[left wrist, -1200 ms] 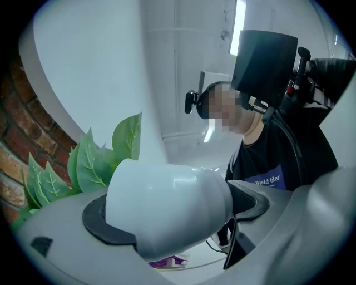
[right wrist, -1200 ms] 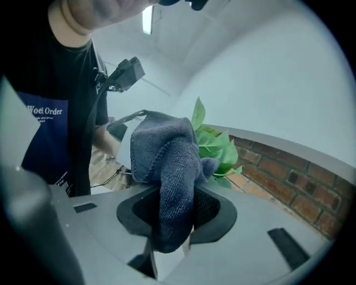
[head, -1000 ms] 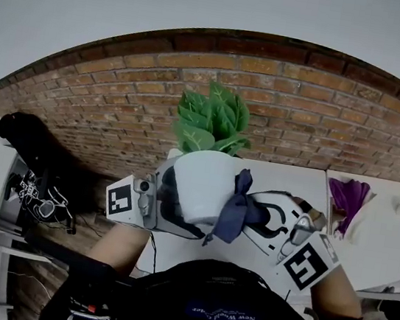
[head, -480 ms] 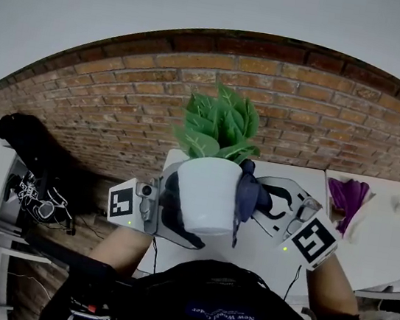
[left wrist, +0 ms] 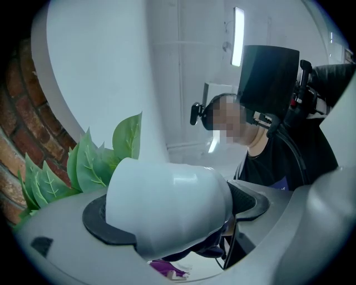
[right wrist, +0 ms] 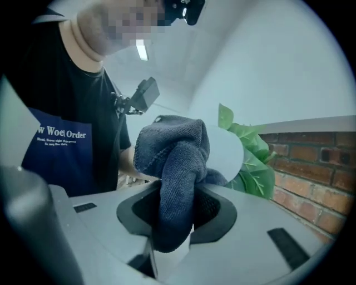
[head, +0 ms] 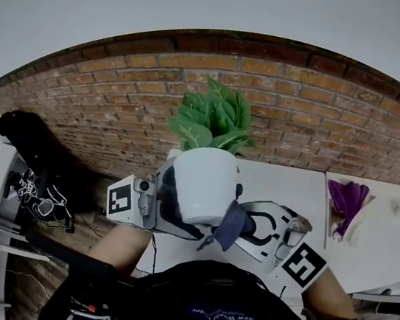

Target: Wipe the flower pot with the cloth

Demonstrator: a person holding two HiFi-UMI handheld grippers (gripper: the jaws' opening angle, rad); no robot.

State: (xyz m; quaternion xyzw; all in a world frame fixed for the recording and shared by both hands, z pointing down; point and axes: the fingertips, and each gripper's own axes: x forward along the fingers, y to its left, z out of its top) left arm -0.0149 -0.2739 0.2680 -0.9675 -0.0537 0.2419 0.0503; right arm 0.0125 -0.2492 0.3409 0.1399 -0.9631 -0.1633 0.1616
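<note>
A white flower pot (head: pixel 205 186) with green leaves (head: pixel 212 120) is held up in the air, tilted. My left gripper (head: pixel 167 203) is shut on the pot (left wrist: pixel 167 206), its black pads on either side of the wall. My right gripper (head: pixel 246 226) is shut on a dark blue cloth (head: pixel 228 223), which presses against the pot's lower right side. In the right gripper view the bunched cloth (right wrist: pixel 175 172) sits between the pads, with the pot's base (right wrist: pixel 225 153) and leaves (right wrist: pixel 253 161) just behind it.
A white table (head: pixel 292 192) lies below, against a brick wall (head: pixel 304 111). A purple item (head: pixel 347 200) rests on a white surface at the right. A dark bag (head: pixel 28 137) and cables sit at the left.
The cloth has slid down from the pot's upper right side to its lower right. The right gripper dropped and moved toward me. The pot tilted slightly.
</note>
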